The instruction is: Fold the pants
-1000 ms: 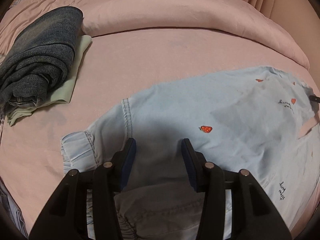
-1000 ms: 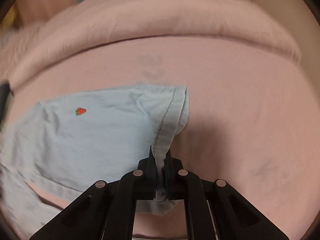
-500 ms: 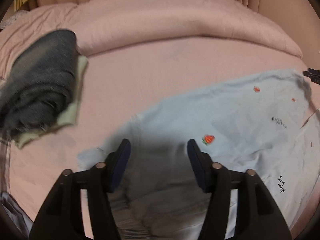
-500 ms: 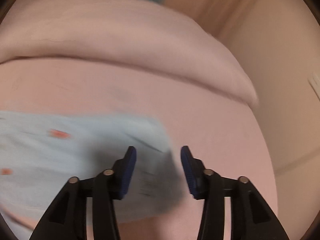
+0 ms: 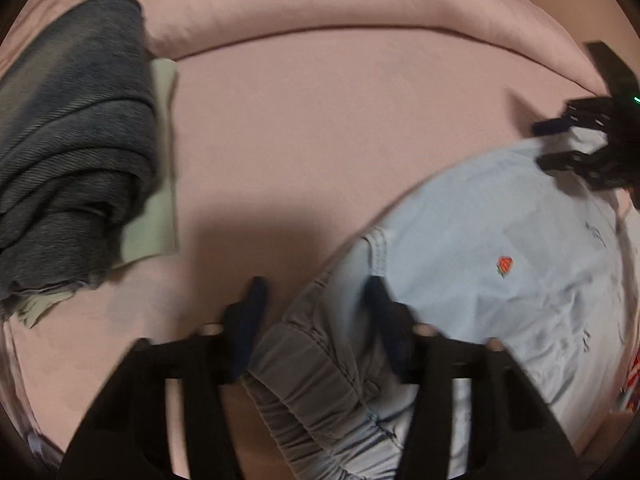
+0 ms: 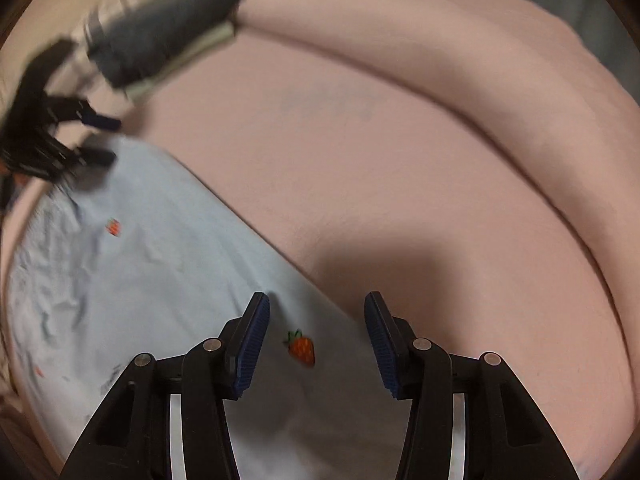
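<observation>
Light blue pants [image 5: 480,240] printed with small strawberries lie flat on the pink bed. In the left wrist view my left gripper [image 5: 316,304] hangs over their gathered elastic end [image 5: 304,360]. Its jaws are closing with that end between them, and the pads do not press on the cloth. My right gripper [image 6: 318,320] stands open above the far edge of the pants [image 6: 140,280], a strawberry [image 6: 302,346] showing between its fingers. Each gripper also shows in the other's view: the right gripper [image 5: 542,144] at the pants' opposite end, the left gripper [image 6: 112,139] blurred at the upper left.
A folded dark denim garment [image 5: 72,140] sits on a pale green one [image 5: 160,220] at the left of the bed. A rolled pink duvet [image 5: 320,0] runs along the back. Bare pink sheet [image 5: 320,140] lies between the stack and the pants.
My right gripper let go of the pants' seamed edge, opened, and swung and rolled to another part of the pants. My left gripper slid left to the gathered end, its jaws widening then narrowing.
</observation>
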Action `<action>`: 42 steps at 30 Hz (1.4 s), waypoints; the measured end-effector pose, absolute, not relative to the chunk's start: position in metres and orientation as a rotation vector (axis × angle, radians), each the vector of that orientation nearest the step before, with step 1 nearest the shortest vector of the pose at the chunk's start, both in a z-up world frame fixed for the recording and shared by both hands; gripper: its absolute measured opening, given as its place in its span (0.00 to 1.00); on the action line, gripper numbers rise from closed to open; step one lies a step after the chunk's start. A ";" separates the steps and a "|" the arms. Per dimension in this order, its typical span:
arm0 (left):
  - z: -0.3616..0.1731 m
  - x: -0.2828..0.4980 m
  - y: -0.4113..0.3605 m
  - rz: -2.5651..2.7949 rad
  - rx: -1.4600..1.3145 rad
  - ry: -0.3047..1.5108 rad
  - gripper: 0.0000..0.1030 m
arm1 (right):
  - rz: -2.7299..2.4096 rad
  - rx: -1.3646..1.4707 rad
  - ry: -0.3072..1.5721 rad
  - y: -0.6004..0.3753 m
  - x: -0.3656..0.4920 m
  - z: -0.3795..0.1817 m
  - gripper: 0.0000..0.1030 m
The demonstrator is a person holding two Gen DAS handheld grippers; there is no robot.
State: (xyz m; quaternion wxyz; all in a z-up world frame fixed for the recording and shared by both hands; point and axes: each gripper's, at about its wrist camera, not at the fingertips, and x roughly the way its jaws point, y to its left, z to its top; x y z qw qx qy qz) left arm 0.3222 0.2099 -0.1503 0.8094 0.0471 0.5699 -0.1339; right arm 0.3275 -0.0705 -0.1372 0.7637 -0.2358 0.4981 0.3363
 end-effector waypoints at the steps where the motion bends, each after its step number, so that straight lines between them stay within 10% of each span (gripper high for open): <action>1: -0.151 0.321 0.209 -0.289 0.119 1.218 0.36 | 0.729 -0.530 1.102 -0.066 0.328 -0.140 0.47; 6: -0.139 0.308 0.192 -0.245 0.239 1.148 0.20 | 0.725 -0.647 1.081 -0.061 0.297 -0.134 0.07; 20: -0.036 0.165 0.160 -0.171 0.392 0.758 0.07 | 0.452 -0.811 0.543 -0.099 0.119 -0.019 0.03; 24: -0.049 0.176 0.138 -0.195 0.441 0.783 0.14 | 0.445 -0.906 0.518 -0.083 0.087 -0.034 0.03; 27: -0.038 0.173 0.124 -0.252 0.462 0.764 0.47 | 0.462 -0.903 0.520 -0.068 0.082 -0.037 0.03; 30: -0.032 0.168 0.110 -0.316 0.505 0.742 0.58 | 0.476 -0.921 0.504 -0.069 0.067 -0.038 0.03; 37: -0.059 0.204 0.091 -0.364 0.660 0.809 0.64 | 0.505 -0.966 0.451 -0.070 0.036 -0.057 0.03; 40: -0.073 0.221 0.089 -0.351 0.703 0.863 0.44 | 0.511 -0.986 0.446 -0.070 0.033 -0.060 0.03; 42: -0.078 0.229 0.090 -0.318 0.694 0.889 0.11 | 0.508 -0.992 0.453 -0.070 0.038 -0.062 0.03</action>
